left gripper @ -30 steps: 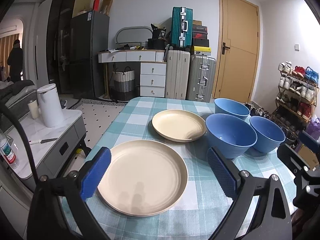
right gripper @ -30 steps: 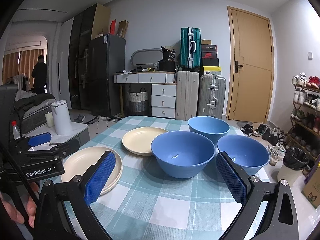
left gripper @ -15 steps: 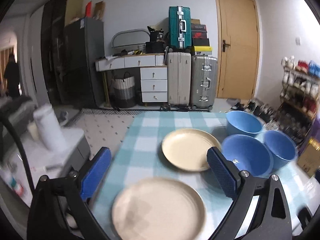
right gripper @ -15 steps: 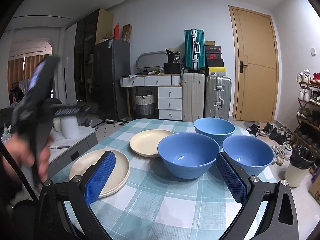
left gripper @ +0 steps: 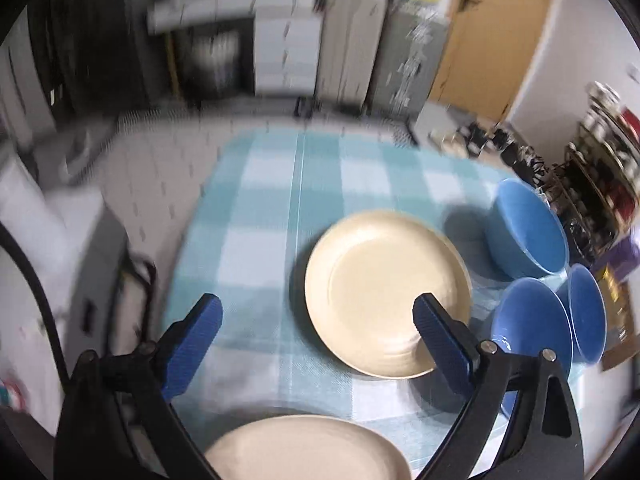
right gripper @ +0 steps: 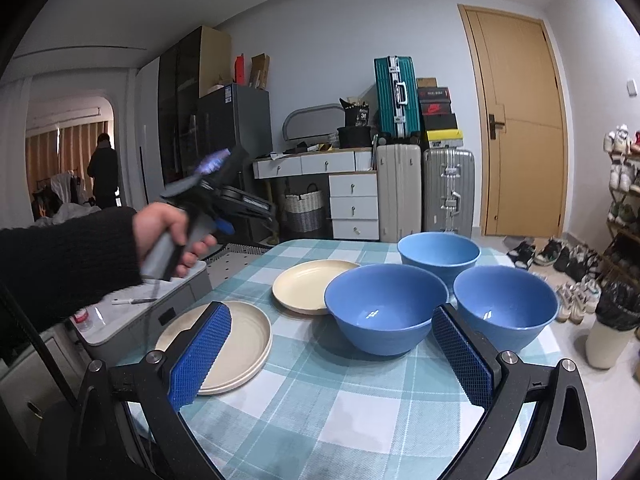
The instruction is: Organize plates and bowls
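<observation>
Raised and tilted downward since a second ago, left gripper [left gripper: 316,320]: then low over the near plate, now high above the table and looking down on the far plate; view motion-blurred. Left gripper, state: jaws spread wide, nothing between the blue pads; held up in the air by a hand [right gripper: 172,236] with a dark sleeve [right gripper: 68,264], seen at left in the right wrist view. Right gripper [right gripper: 330,350]: jaws likewise wide apart, empty, hovering over the near edge of the table, barely changed from before. Table [right gripper: 360,408]: covered in a teal and white check cloth. Near plate [right gripper: 244,344]: cream, round, at the table's left front corner; appears to be two plates stacked, judging by the doubled rim. Far plate [left gripper: 386,292]: cream, smaller, lying flat further back, just left of the bowls. Front left bowl [right gripper: 386,312]: blue, upright, empty, rim close to the far plate. Front right bowl [right gripper: 506,314]: blue, upright, just beside the first. Rear bowl [right gripper: 438,250]: blue, upright, behind the gap between the other two. Background: suitcases [right gripper: 424,190] and a white drawer unit [right gripper: 352,204] against the back wall, wooden door [right gripper: 520,128] at right, shoe rack [right gripper: 624,200] at far right.
</observation>
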### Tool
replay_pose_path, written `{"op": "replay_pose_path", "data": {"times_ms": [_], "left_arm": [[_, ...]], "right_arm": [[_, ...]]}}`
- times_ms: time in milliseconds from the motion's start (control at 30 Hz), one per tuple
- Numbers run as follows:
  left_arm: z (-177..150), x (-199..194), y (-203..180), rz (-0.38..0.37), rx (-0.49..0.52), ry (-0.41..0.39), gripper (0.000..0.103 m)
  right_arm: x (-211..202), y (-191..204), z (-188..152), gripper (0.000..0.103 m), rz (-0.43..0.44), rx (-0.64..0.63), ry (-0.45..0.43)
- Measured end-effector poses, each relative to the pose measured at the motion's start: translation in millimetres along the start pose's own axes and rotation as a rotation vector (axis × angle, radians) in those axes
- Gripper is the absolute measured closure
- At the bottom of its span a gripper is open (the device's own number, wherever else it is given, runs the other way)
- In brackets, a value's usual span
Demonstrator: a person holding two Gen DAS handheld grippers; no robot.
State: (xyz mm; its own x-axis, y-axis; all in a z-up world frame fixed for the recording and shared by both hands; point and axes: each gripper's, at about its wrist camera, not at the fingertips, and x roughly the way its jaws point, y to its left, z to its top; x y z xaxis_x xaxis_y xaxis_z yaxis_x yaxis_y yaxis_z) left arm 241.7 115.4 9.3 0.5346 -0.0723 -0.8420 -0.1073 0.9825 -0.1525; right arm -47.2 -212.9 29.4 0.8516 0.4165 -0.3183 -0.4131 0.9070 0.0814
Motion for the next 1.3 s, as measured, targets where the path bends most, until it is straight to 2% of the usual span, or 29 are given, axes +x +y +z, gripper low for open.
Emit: {"op": "replay_pose_path", "data": {"times_ms": [133, 300, 333, 400, 433, 467, 533, 633, 800, 1000, 1300], "left_arm": [[0, 43, 7, -0.019, -0.067, 0.111, 0.007], [-3, 73, -2, 0.053, 0.014, 0.156, 0.008], [-5, 78, -5, 0.065, 0.032, 0.168, 0.012], [-8, 87, -9, 0.093, 0.059, 0.184, 0.033], [-10, 92, -11, 0.105, 0.069, 0.196, 0.039], [-9, 94, -10, 0.095, 0.066, 0.204, 0.05], [-10, 99, -7, 0.036, 0.041, 0.219, 0.053], [-9, 102, -6, 0.007, 0.03, 0.227, 0.058], [-10, 101, -7, 0.021, 0.071, 0.211, 0.095], [-10, 101, 1, -0.022, 0.044, 0.205, 0.098], [-10, 100, 5, 0.003, 0.042, 0.198, 0.099]], "right_arm": [[1, -4, 0, 0.001, 0.039, 0.03, 0.013], [2, -3, 0, 0.001, 0.054, 0.033, 0.024], [1, -3, 0, 0.001, 0.055, 0.032, 0.025], [0, -1, 0, 0.001, 0.066, 0.029, 0.023], [0, 0, 0, 0.001, 0.071, 0.028, 0.02], [-1, 1, 0, 0.001, 0.076, 0.026, 0.018], [-1, 2, 0, 0.001, 0.087, 0.02, 0.015], [-2, 6, 0, 0.001, 0.095, 0.001, 0.014], [-1, 9, 0, 0.001, 0.103, -0.009, 0.021], [1, 8, 1, 0.001, 0.107, -0.001, 0.028], [5, 6, 1, 0.001, 0.097, 0.008, 0.04]]}}
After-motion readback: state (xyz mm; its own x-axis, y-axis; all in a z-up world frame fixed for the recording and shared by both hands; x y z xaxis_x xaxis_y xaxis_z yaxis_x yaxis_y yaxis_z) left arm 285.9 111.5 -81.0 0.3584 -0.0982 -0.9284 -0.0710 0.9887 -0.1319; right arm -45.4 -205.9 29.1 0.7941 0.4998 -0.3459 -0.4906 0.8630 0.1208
